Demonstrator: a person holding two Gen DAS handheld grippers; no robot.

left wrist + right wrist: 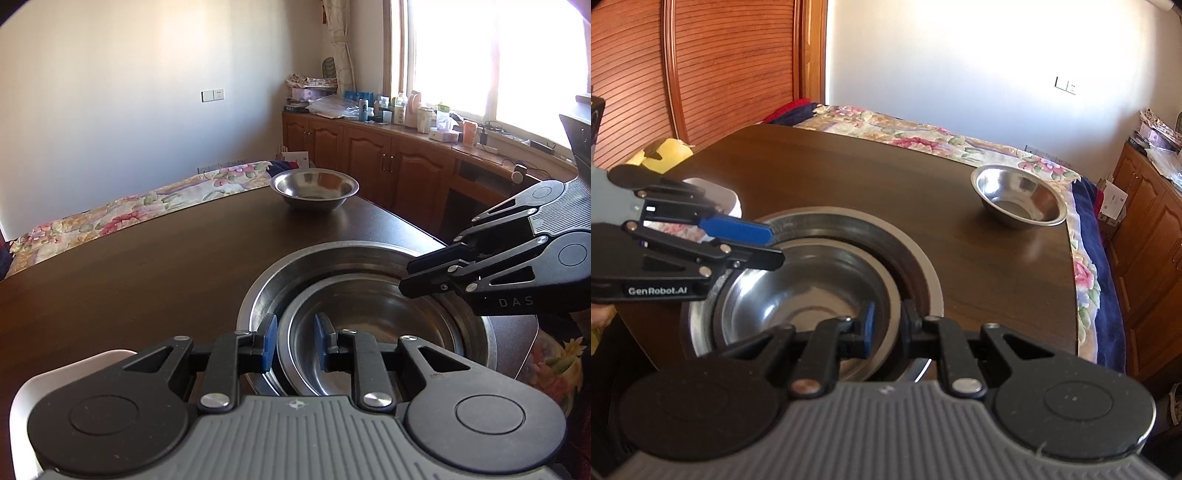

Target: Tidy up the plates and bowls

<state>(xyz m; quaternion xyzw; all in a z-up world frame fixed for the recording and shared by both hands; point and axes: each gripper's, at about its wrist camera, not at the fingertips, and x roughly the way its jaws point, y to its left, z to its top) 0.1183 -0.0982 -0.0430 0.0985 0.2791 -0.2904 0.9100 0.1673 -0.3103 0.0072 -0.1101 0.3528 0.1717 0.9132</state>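
Three steel bowls: two nested (369, 317), one apart (314, 188), both grippers' fingers (271, 343) pinching inner rim.

table (147, 266): dark brown | bowl (314, 188): silver | bedspread (923, 140): floral | tool pads (269, 343): blue

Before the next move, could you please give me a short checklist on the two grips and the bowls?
1. Left gripper closed on the near rim of the inner steel bowl: ok; one blue pad sits on each side of the rim.
2. Right gripper closed on the opposite rim of that bowl: ok.
3. Inner bowl seated fully inside the large steel basin: cannot tell; its base is hidden.
4. Basin fully on the dark wooden table: cannot tell; its near edge is covered by the grippers.
5. Small steel bowl upright, apart from the basin, near the table's far corner: ok.
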